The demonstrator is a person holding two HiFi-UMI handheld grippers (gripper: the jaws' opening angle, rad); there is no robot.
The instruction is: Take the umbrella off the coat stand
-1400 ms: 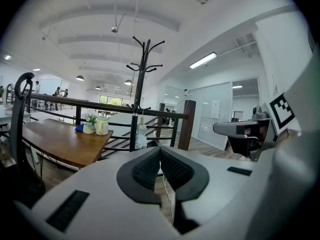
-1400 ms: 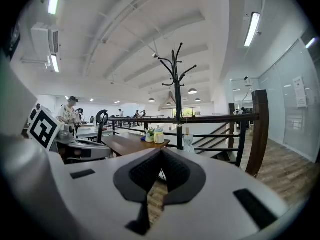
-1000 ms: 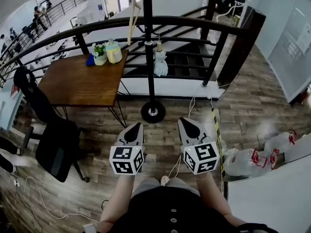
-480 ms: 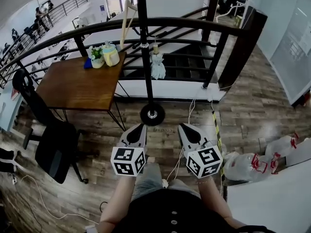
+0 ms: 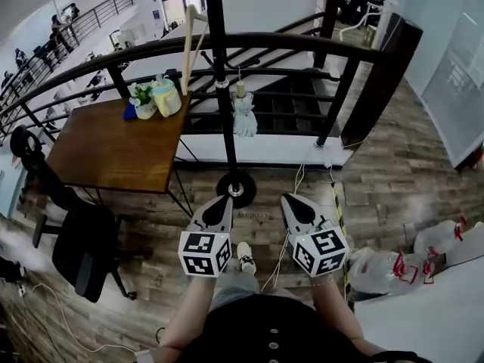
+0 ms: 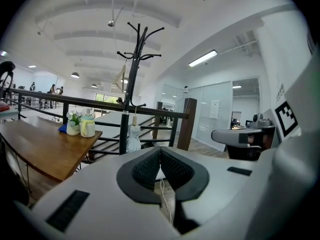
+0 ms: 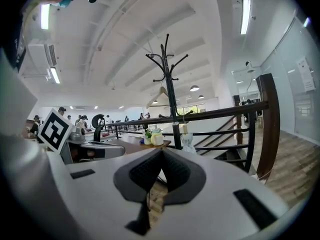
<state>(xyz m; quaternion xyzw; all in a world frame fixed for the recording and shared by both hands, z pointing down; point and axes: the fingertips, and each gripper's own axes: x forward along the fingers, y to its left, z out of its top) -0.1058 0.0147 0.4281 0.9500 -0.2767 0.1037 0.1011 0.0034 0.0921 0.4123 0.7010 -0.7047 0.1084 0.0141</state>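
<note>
Off to the left of the left claw (image 5: 224,200) stand a black office chair (image 5: 76,240) and a wooden table (image 5: 106,153); this claw's jaws are pressed together with nothing between them. Ahead of both claws, between their tips, rises the black coat stand (image 5: 218,89). The small pale folded umbrella (image 5: 243,116) hangs on the stand's right side, well clear of either claw. The right claw (image 5: 287,199) is likewise closed tight and empty, with white plastic bags (image 5: 378,259) on the floor to its right.
</note>
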